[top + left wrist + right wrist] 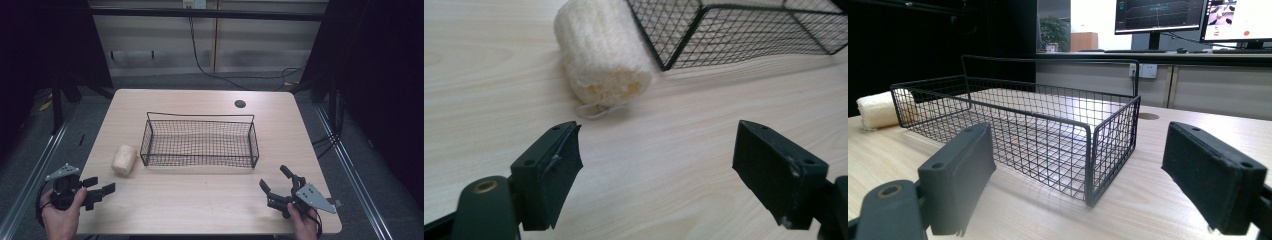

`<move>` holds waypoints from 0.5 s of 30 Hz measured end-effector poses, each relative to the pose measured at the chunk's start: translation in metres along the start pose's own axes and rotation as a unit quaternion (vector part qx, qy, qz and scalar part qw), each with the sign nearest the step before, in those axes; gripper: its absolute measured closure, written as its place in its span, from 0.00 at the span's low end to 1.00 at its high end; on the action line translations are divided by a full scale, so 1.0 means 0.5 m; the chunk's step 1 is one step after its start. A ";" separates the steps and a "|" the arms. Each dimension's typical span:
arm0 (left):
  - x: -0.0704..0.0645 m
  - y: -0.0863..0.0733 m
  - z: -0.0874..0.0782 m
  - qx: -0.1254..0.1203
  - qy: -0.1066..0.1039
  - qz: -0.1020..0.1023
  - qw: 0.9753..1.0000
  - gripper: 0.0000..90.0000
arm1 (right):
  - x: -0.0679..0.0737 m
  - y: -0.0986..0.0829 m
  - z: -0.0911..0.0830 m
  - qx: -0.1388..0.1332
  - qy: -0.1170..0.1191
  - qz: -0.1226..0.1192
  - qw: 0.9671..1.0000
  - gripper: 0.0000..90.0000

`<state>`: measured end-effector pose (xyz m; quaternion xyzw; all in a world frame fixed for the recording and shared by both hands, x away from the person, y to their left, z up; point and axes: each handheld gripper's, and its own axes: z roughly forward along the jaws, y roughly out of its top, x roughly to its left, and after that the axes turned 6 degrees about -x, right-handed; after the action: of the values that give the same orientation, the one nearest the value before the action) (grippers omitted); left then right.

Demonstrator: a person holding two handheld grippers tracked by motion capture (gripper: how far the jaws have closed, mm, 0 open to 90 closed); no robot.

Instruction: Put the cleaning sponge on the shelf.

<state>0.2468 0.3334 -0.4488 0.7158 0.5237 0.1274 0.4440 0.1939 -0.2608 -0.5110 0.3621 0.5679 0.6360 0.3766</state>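
A black wire basket [200, 142] stands empty in the middle of the wooden table [200, 200]. A pale cream loofah roll [124, 159] lies just left of the basket's front left corner. My left gripper [102, 191] rests at the table's front left, open, with nothing between its jaws; the loofah [601, 52] lies a short way ahead of it, beside the basket [734, 35]. My right gripper [274, 181] is at the front right, open and empty, facing the basket's [1048, 135] near corner. The loofah [880, 110] peeks out past the basket's far end.
A round cable hole [240, 104] sits near the table's back right. Cables trail on the floor behind the table. Monitors [1198, 20] stand on a desk beyond. Bare tabletop stretches between the two grippers along the front edge.
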 end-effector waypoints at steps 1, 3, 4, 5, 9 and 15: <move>0.000 0.000 0.001 0.010 0.001 0.006 1.000 0.21 | 0.001 0.000 0.000 -0.001 0.002 0.000 1.000 0.14; 0.000 -0.001 0.002 0.009 -0.003 0.008 1.000 0.21 | 0.001 0.000 0.000 -0.001 0.001 -0.001 1.000 0.14; -0.001 -0.001 0.002 0.008 -0.009 0.008 1.000 0.21 | 0.001 0.000 0.000 -0.001 0.003 0.000 1.000 0.14; -0.001 -0.001 0.002 0.008 -0.009 0.008 1.000 0.21 | 0.000 0.000 0.000 0.000 0.001 -0.001 1.000 0.14; 0.000 -0.002 0.001 0.005 -0.017 0.007 1.000 0.21 | 0.001 0.000 0.000 0.001 0.001 0.001 1.000 0.14; 0.002 0.002 -0.001 0.009 -0.019 -0.003 1.000 0.23 | 0.002 0.000 0.000 0.000 0.001 -0.002 1.000 0.14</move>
<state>0.2475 0.3343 -0.4479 0.7205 0.5179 0.1078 0.4483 0.1936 -0.2601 -0.5111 0.3603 0.5686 0.6361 0.3772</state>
